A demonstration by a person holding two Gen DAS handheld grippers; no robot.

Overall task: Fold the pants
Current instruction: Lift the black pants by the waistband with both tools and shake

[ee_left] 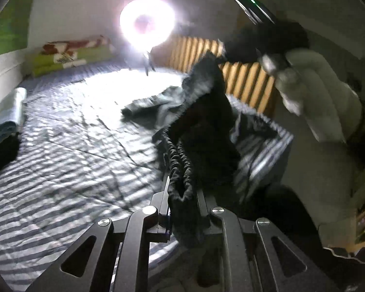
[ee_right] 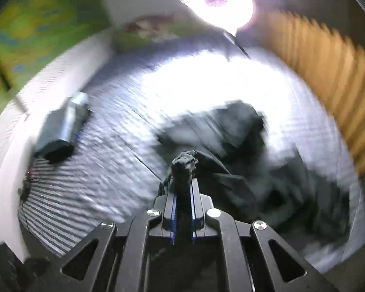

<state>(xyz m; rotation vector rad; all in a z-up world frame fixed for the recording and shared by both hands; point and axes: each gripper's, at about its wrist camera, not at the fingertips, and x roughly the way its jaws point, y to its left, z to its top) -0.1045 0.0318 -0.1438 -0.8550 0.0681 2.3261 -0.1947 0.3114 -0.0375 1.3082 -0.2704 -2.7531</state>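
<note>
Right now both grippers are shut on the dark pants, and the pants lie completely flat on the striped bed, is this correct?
Not quite. Both the left gripper and the right gripper are shut on the pants, but the pants are not flat: the left wrist view shows the gathered waistband lifted off the bed, with only the far end bunched on it.

A bed carried everything, spread with a quilted cover striped in blue and white and glaring under strong light across its middle. Dark pants lay partly on it in a rumpled heap near the slatted wooden headboard, the rest of the cloth raised off the cover. A stack of folded clothes rested by the white edge on the left, and folded green and red bedding sat at the far end against the wall.
</note>
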